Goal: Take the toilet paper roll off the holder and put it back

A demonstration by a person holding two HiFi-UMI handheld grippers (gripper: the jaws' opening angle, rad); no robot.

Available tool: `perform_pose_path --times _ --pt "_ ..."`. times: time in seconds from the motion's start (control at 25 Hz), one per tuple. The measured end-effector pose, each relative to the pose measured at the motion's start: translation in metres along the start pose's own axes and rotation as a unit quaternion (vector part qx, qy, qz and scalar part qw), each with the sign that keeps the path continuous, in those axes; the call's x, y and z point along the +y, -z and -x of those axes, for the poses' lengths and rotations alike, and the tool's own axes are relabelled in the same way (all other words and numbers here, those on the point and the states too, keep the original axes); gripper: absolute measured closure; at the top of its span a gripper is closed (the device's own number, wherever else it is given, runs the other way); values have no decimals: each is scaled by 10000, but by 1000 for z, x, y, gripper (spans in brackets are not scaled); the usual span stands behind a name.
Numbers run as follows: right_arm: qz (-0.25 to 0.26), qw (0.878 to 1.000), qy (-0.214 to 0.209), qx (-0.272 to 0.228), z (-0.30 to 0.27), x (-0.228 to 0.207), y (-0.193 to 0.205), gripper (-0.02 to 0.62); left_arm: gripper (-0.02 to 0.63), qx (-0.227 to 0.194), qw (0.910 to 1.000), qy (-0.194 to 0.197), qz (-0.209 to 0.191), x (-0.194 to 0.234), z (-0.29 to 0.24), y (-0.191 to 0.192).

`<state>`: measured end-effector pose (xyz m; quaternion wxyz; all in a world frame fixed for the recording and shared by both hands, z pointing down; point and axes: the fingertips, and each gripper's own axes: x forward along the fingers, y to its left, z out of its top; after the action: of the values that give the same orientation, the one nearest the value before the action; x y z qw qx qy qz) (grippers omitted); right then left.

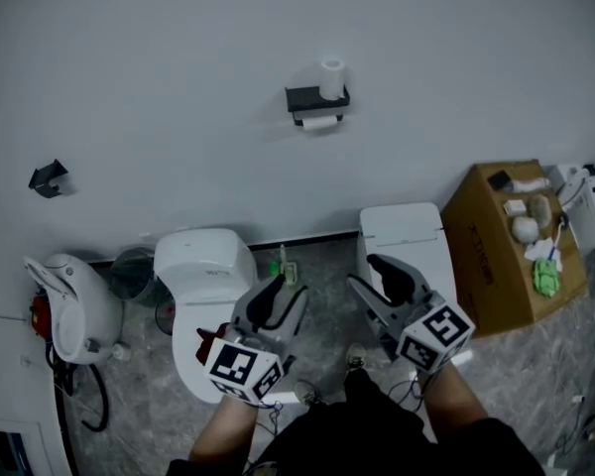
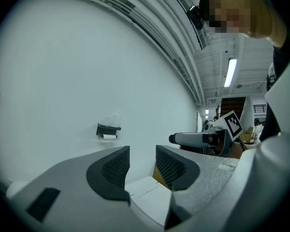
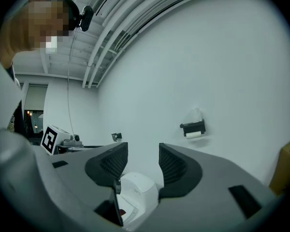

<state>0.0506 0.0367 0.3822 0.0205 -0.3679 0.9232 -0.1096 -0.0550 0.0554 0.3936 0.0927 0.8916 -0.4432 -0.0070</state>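
Observation:
A black holder (image 1: 317,99) hangs on the white wall with a white toilet paper roll (image 1: 319,122) under it and a second white roll (image 1: 331,77) standing on top. The left gripper view shows the holder (image 2: 108,129) far off, and so does the right gripper view, with the holder (image 3: 193,127) and its roll (image 3: 194,135) small on the wall. My left gripper (image 1: 281,294) and right gripper (image 1: 379,274) point level at the wall, well below and short of the holder. Both stand open with nothing between the jaws.
Two white toilets (image 1: 206,266) (image 1: 402,234) stand against the wall below. A cardboard box (image 1: 496,256) with small items sits at the right. A white and red appliance (image 1: 74,310) stands left. A small black bracket (image 1: 48,178) is on the wall at left.

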Motion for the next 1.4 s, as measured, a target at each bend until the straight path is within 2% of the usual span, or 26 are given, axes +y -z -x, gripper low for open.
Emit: perform_pose_path --times 0.16,0.52,0.88,1.16,1.4 --pt "-127 9994 -228 -225 -4 -36 -16 387 454 5 9999 -124 -120 -7 -36 -10" --pt "-125 9987 -442 -213 -21 -138 -37 382 453 -45 9984 -512 -243 -3 -127 -28" --pt "-220 9982 -546 -149 -62 -177 -43 374 453 -74 9973 -687 -243 30 -165 -38" --pt "-150 9995 -236 -121 -114 -184 -48 360 448 -77 9992 -351 -181 84 -182 -44" --pt "-98 9997 210 -122 -169 -183 -55 347 446 -180 9992 187 -305 136 -191 -65"
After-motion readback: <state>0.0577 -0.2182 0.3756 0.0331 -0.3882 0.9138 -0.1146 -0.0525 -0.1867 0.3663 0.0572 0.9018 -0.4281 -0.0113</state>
